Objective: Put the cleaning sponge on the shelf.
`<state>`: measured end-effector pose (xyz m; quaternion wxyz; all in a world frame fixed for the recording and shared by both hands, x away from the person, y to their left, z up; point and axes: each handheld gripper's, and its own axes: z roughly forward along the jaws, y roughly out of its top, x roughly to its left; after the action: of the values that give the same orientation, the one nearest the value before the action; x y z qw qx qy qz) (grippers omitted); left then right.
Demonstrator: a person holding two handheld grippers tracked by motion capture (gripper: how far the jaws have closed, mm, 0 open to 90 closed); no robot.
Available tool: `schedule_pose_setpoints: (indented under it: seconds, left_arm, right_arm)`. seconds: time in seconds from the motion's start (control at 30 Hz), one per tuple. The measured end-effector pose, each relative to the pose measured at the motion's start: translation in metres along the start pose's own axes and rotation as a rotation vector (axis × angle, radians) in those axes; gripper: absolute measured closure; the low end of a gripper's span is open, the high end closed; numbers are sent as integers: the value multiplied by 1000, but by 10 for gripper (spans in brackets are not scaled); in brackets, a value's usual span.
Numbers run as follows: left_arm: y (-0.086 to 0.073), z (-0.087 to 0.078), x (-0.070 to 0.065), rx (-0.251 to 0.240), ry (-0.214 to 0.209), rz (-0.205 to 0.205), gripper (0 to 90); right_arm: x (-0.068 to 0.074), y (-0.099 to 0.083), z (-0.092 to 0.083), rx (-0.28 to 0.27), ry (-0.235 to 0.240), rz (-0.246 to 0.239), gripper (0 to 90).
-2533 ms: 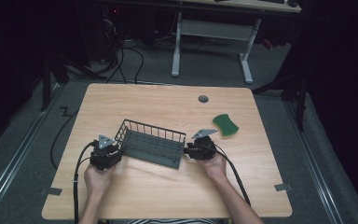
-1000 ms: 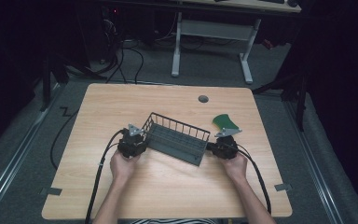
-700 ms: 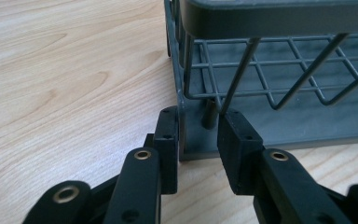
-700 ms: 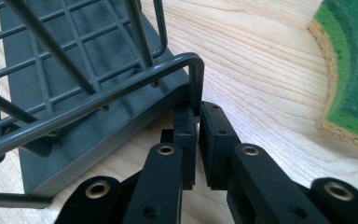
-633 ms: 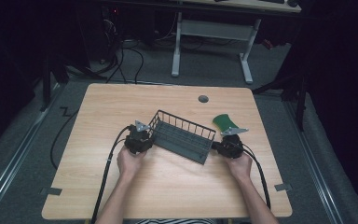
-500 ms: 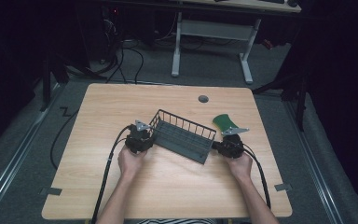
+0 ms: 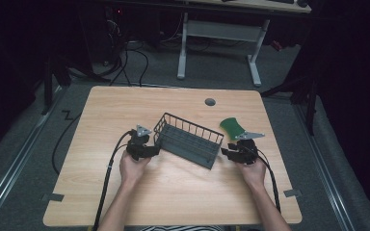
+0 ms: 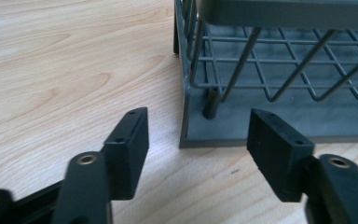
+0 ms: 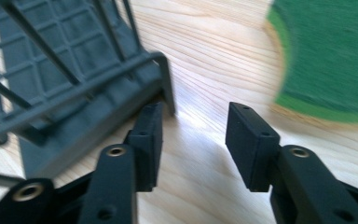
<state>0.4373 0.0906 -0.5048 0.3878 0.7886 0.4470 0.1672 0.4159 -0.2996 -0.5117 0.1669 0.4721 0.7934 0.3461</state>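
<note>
Basket [image 7: 189, 139] is looking stiff and light; left gripper [image 8: 198, 140] and right gripper [image 9: 193, 142] are standing spread at its end corners, holding nothing.

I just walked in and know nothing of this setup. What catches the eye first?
A dark wire basket sits mid-table, askew. An open tool flanks each end: the left tool and the right tool, neither gripping it. A green sponge lies just beyond the right one.
</note>
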Motion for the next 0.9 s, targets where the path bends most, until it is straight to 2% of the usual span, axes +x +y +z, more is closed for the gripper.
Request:
schedule_pose_setpoints:
  seconds: [0.17,0.33,0.43,0.5,0.6,0.63,0.7,0.8,0.9]
  left_arm:
    - [-12,-12,3,-8,20,0,348]
    - [-31,-21,9,17,63,7,344]
    - [-43,-26,15,12,86,-16,341]
    - [-46,-27,16,13,91,-21,335]
    - [-52,-28,20,20,119,-32,331]
    - [-56,-28,23,32,124,-48,334]
    - [-58,-27,24,39,122,-50,334]
    - [-61,-29,26,25,136,-54,334]
    - [-63,-30,27,15,143,-56,333]
  right_arm:
    - [-11,-6,-11,-45,-26,33,496]
    - [-18,-5,-14,-75,-29,46,465]
    - [-25,-2,-14,-101,-44,65,405]
    - [-29,0,-14,-118,-53,79,386]
    - [-32,3,-14,-113,-73,76,361]
    - [-36,8,-15,-103,-96,73,339]
    - [-38,11,-16,-100,-107,80,326]
    - [-46,24,-16,-86,-143,93,270]
    - [-49,30,-14,-83,-157,91,258]
